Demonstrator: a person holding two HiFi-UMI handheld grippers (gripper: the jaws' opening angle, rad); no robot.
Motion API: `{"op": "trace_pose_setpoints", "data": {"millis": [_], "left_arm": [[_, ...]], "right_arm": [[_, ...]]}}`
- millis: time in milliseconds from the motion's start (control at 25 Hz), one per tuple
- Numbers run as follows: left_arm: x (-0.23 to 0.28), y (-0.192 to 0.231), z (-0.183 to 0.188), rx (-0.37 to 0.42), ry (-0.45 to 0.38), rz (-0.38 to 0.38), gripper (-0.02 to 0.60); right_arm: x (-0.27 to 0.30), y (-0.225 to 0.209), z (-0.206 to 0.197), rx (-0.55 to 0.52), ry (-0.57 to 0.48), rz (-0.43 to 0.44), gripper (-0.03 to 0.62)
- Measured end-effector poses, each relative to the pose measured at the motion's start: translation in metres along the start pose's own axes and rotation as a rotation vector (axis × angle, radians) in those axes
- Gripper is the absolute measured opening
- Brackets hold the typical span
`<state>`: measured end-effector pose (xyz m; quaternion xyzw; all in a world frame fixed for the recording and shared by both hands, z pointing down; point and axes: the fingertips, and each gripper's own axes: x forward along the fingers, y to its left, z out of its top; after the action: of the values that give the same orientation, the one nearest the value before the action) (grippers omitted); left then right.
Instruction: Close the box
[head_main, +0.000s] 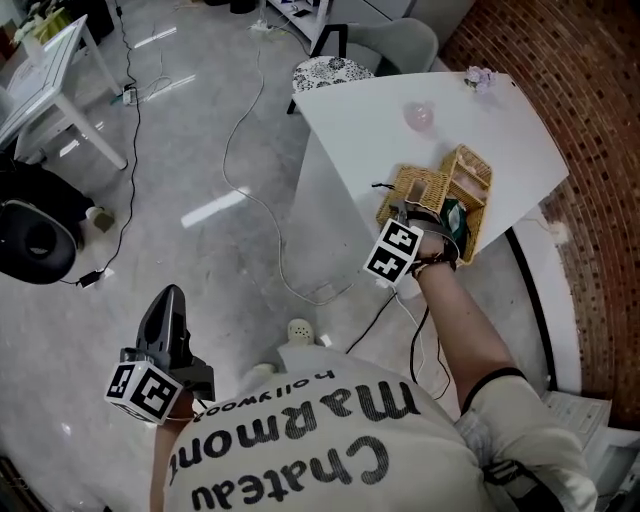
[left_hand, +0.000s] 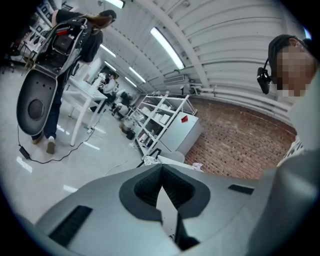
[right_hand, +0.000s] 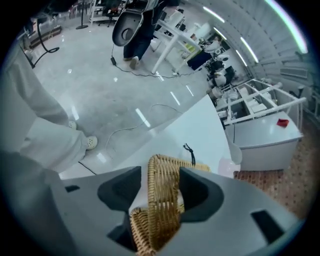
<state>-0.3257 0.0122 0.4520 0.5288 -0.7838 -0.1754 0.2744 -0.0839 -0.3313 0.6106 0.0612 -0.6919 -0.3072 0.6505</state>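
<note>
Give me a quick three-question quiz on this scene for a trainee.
1. True or false: the left claw is shut and holds nothing.
2. What stands between the right claw's jaws? A) a cable B) the wicker box's edge C) nothing
3. Fill in: the wicker box stands on a white ____.
Key: 1 true; 2 B; 3 table.

Bright, even light from ceiling strips (left_hand: 167, 47), glare streaks on glossy floor (head_main: 215, 208), fisheye-dark corners.

Tan wicker box (head_main: 425, 190), lid open, on white table (head_main: 400, 130) nr edge.
</note>
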Motion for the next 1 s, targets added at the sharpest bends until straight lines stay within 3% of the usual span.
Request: {"op": "trace_pose_setpoints", "data": {"millis": [120, 360, 720, 1000], "left_arm": [[0.003, -0.001, 0.001, 0.007, -0.002, -0.011, 0.000], [0.004, -0.004, -0.002, 0.001, 0.007, -0.032, 0.000], [0.004, -0.010, 0.005, 0.007, 0.001, -0.052, 0.000], [-0.001, -0.020, 0.008, 0.018, -0.009, -0.077, 0.000]], "right_arm": [[0.005, -0.002, -0.002, -0.057, 0.027, -0.068, 0.191], [0.006, -0.003, -0.003, -0.047, 0.048, -0.096, 0.187], [-0.019, -0.023, 0.008, 0.048, -0.028, -0.173, 0.161], [-0.046, -0.037, 0.007, 0.194, -0.104, -0.223, 0.156]]}}
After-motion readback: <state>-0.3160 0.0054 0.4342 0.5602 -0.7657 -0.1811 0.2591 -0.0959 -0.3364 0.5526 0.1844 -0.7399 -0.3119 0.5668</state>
